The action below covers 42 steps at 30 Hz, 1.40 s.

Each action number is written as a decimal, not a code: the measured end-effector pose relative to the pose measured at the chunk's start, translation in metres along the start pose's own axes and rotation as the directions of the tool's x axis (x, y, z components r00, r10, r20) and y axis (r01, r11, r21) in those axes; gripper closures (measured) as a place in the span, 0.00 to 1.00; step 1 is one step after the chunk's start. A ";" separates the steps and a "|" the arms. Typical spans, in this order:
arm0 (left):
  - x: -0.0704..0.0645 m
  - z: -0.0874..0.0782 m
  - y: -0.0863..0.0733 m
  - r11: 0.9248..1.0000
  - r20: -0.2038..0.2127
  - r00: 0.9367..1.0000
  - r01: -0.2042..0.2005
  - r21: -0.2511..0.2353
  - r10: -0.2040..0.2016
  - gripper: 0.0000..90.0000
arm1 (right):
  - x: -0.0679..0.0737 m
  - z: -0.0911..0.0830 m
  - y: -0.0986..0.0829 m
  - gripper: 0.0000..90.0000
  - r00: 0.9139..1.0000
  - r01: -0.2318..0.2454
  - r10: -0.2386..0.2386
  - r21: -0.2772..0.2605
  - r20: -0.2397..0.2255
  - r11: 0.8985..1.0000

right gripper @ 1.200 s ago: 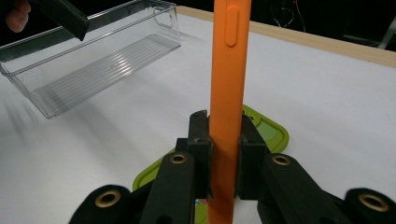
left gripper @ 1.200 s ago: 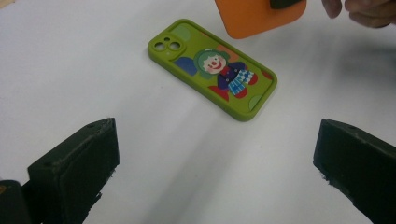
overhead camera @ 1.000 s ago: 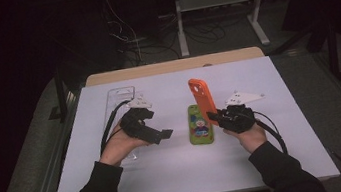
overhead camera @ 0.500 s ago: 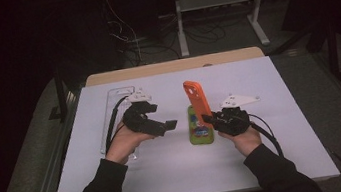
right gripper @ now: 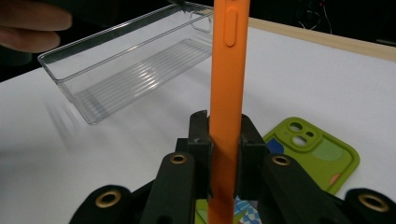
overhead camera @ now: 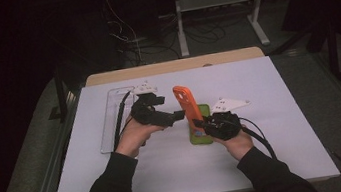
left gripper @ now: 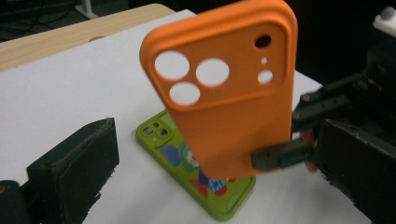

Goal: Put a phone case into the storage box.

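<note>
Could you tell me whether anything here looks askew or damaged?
Nothing looks damaged. The orange phone case stands upright only because the right gripper clamps its lower end; the green phone case lies flat beneath it.

From my high view the table (overhead camera: 120,184) carries a tray (overhead camera: 111,119) at far left, a flat case (overhead camera: 203,126) near centre, and a second case (overhead camera: 186,104) upright just above it. My right gripper (overhead camera: 197,122) clamps that upright case from the right. My left gripper (overhead camera: 180,115) sits between tray and upright case, jaws apart.
</note>
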<state>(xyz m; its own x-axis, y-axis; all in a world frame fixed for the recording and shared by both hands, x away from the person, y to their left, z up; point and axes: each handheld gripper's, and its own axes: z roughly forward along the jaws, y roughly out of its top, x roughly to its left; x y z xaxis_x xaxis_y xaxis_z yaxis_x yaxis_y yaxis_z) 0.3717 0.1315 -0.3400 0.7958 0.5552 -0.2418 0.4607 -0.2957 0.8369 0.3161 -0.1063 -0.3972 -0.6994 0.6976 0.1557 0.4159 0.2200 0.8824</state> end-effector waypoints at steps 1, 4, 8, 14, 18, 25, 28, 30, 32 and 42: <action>-0.001 0.002 0.001 1.000 0.005 1.000 0.008 -0.006 -0.008 0.00 | 0.000 0.001 0.000 0.87 1.000 0.006 -0.006 -0.003 -0.003 1.000; -0.001 0.007 0.003 1.000 0.010 1.000 0.000 0.002 0.000 0.00 | 0.003 0.001 0.000 0.87 1.000 0.006 -0.006 -0.004 -0.010 1.000; -0.002 0.015 0.004 1.000 0.015 1.000 0.002 -0.004 -0.002 0.00 | 0.007 0.001 0.001 0.87 1.000 0.003 -0.003 -0.010 -0.024 1.000; -0.003 0.021 0.006 1.000 0.028 1.000 0.008 -0.023 -0.007 0.00 | 0.010 0.001 0.002 0.87 1.000 0.004 -0.004 -0.014 -0.031 1.000; -0.005 0.023 0.006 0.999 0.035 0.999 0.030 -0.034 -0.028 0.00 | 0.012 0.002 0.001 0.87 0.999 0.010 -0.010 -0.011 -0.034 1.000; -0.006 0.023 0.007 0.998 0.038 0.999 0.038 -0.053 -0.036 0.03 | 0.012 0.003 0.001 0.87 0.999 0.018 -0.018 -0.012 -0.028 1.000; -0.004 0.023 0.007 0.997 0.040 0.998 0.053 -0.060 -0.051 0.07 | 0.012 0.003 0.001 0.87 0.999 0.021 -0.021 -0.007 -0.028 1.000; -0.004 0.023 0.007 0.996 0.039 0.998 0.058 -0.065 -0.055 0.09 | 0.012 0.003 0.000 0.87 0.999 0.022 -0.022 -0.005 -0.028 1.000; -0.005 0.022 0.007 0.996 0.038 0.998 0.055 -0.073 -0.052 0.11 | 0.012 0.004 0.000 0.87 0.999 0.023 -0.023 -0.003 -0.027 1.000; -0.007 0.020 0.008 0.997 0.045 0.998 0.043 -0.071 -0.039 0.16 | 0.013 0.004 -0.001 0.87 0.999 0.044 -0.044 0.007 -0.022 0.999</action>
<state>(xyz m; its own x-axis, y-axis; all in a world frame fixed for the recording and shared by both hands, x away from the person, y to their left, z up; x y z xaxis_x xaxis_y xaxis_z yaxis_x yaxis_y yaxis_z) 0.3780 0.1095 -0.3418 0.7937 0.5312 -0.2963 0.4649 -0.2157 0.8587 0.3095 -0.0946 -0.3976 -0.7296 0.6721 0.1266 0.3889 0.2554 0.8852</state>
